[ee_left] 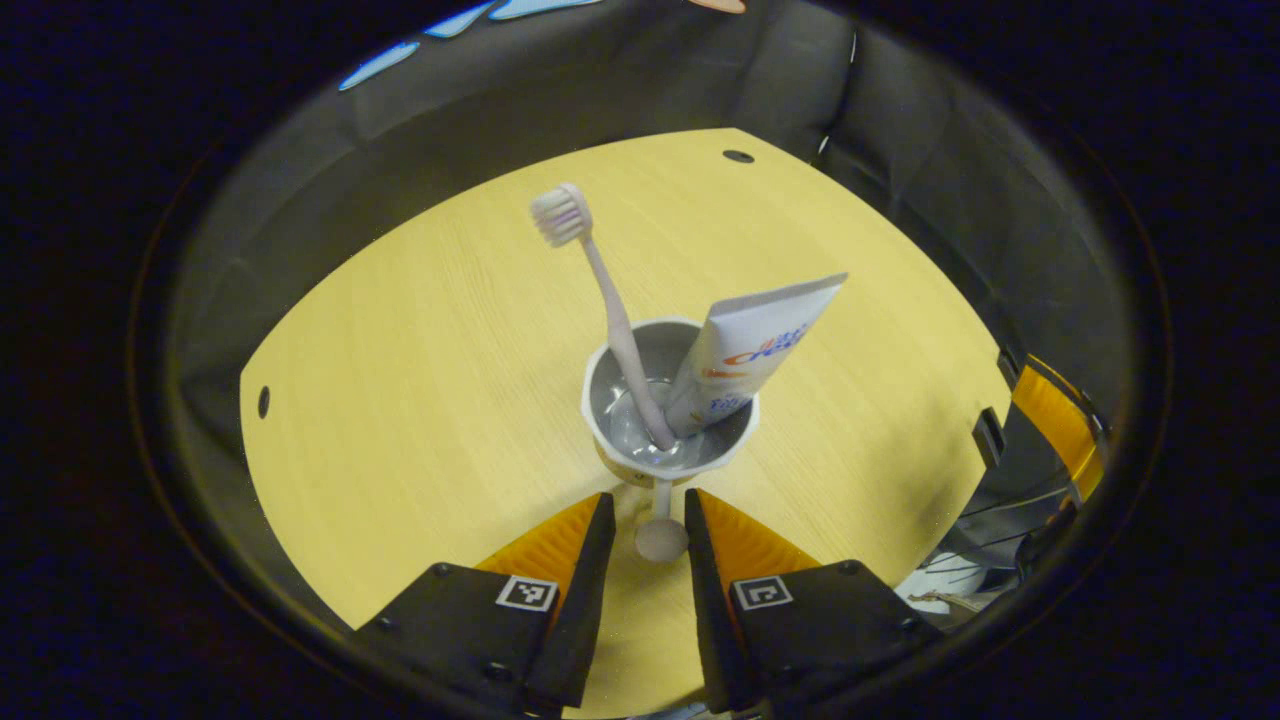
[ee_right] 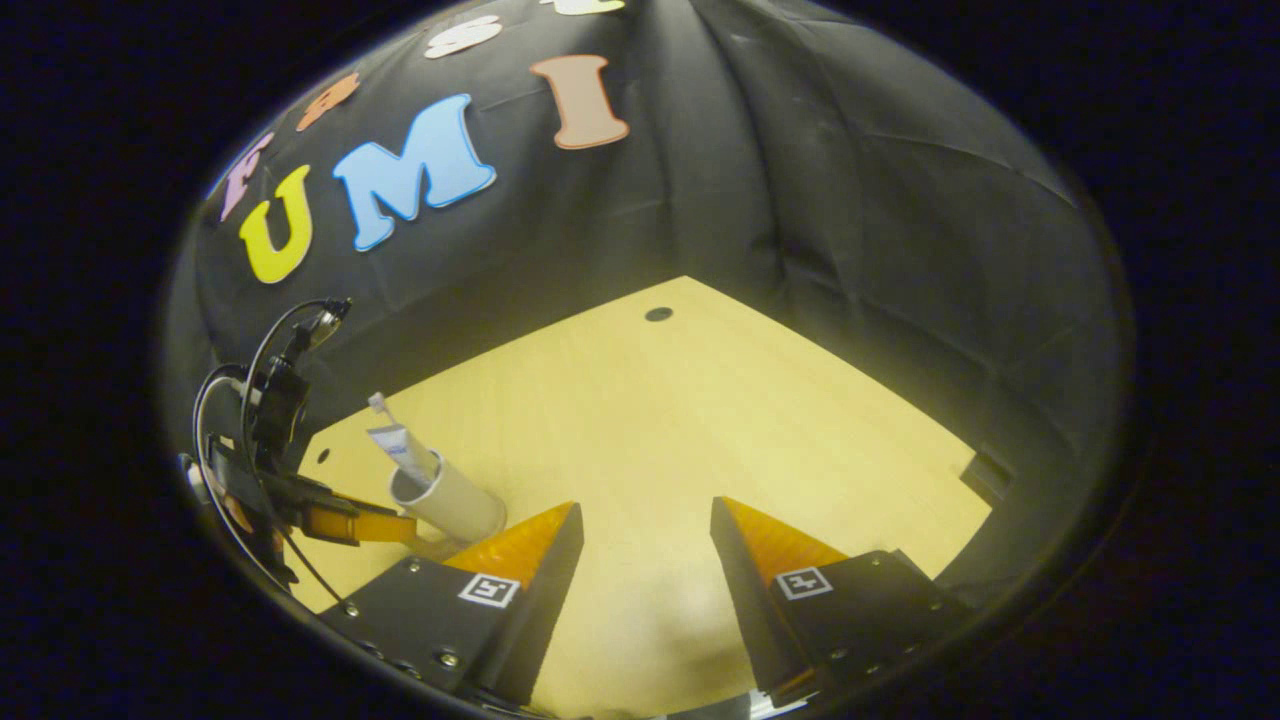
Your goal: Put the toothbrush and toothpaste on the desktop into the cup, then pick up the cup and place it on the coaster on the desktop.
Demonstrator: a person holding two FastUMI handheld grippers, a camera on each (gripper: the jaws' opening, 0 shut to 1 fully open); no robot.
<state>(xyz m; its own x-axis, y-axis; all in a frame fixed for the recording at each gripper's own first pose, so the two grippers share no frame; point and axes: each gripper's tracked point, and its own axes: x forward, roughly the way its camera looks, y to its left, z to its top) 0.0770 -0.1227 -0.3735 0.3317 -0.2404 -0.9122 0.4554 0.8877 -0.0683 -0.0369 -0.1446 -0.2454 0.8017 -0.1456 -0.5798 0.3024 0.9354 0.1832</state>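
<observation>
While the desk is lying bare around it, the cup is standing near its middle, holding the toothpaste and toothbrush, both leaning. The left gripper is hovering just before the cup, fingers slightly parted around its handle, not visibly pressing. The right gripper is waiting well apart, fingers gaping wide, gripping nothing.

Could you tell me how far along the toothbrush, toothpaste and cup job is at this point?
The loading looks done: the toothbrush and toothpaste both stand in the cup. In hand: the left gripper sits at the cup, fingers either side of its handle; whether they press it I cannot tell. The right gripper hangs open over the desktop. Left: setting the cup on the coaster.
</observation>
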